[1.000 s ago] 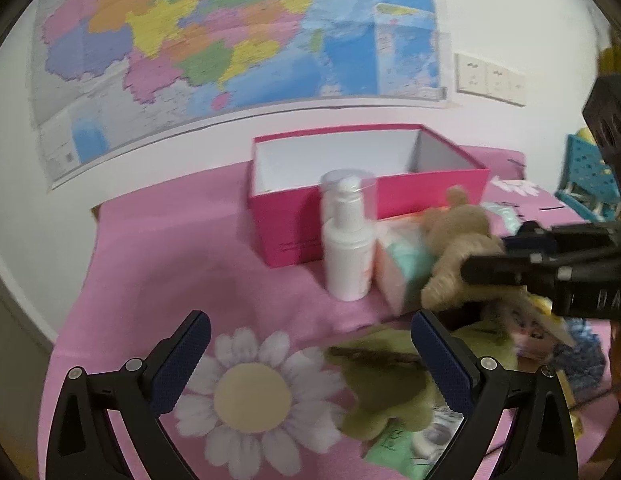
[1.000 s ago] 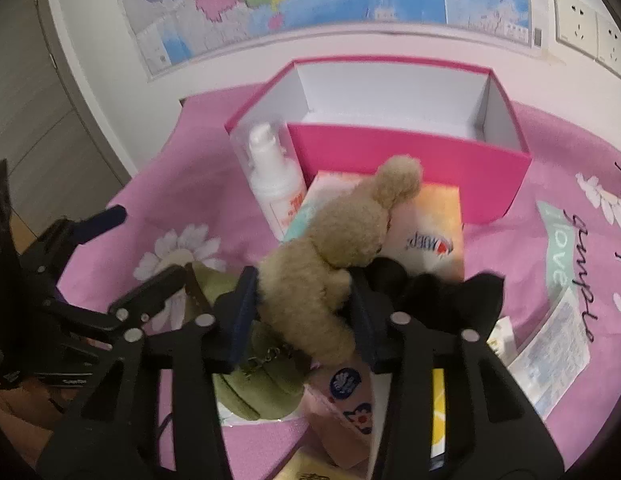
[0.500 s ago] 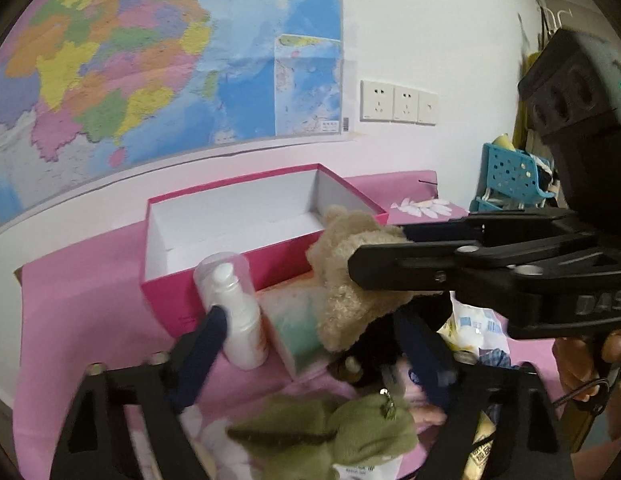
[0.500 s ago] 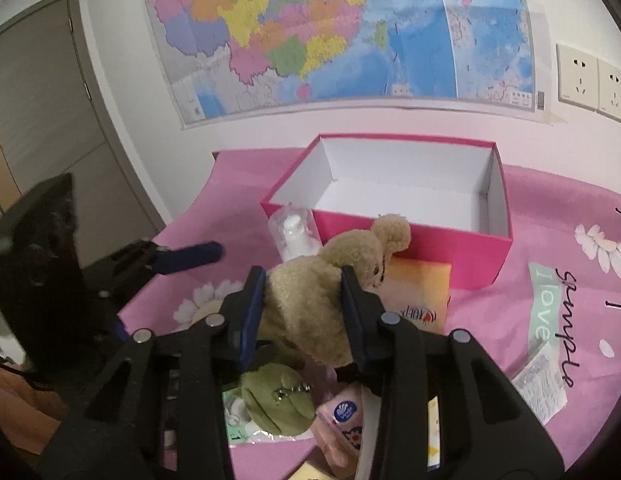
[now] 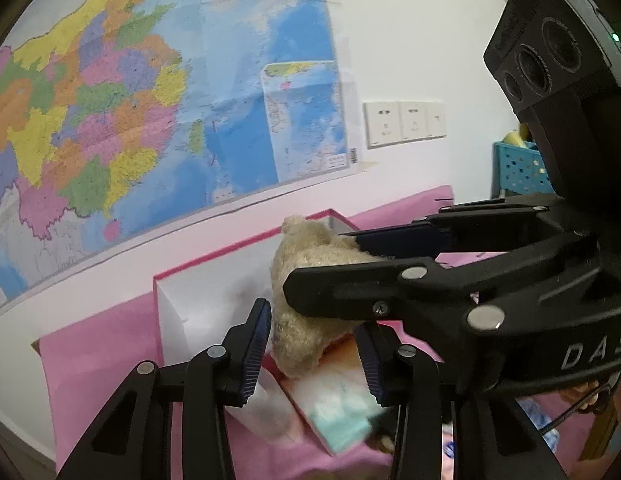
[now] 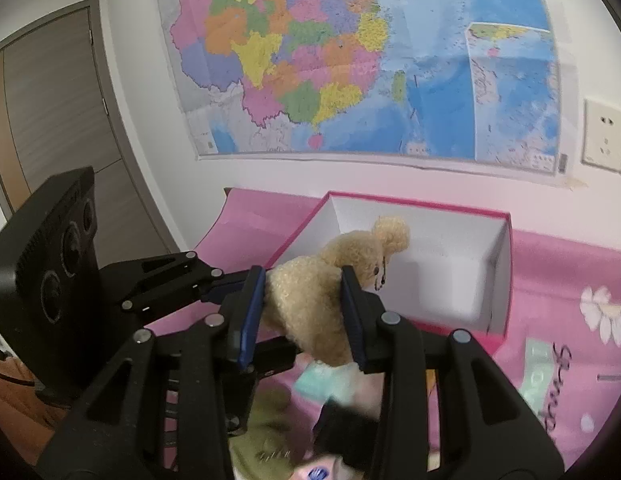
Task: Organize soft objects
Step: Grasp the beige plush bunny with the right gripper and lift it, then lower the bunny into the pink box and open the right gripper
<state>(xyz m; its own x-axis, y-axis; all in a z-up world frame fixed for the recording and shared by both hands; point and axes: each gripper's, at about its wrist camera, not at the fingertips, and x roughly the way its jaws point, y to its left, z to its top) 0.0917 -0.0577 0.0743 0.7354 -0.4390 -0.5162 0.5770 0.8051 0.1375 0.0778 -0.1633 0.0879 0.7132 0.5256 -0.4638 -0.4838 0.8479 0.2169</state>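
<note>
Right hand-held gripper [image 6: 302, 312] around plush toy [image 6: 310, 300]

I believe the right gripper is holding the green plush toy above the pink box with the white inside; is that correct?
Not quite: the toy in the right gripper is the tan plush toy, not the green one. The right wrist view shows its pads pressing the tan fur, lifted in front of the pink box with the white inside.

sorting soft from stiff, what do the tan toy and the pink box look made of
Toy: curly plush pile, matte, and it bulges where the right gripper squeezes it. Box: probably stiff card, pink outside, white matte inside, with straight thin walls and sharp corners.
</note>
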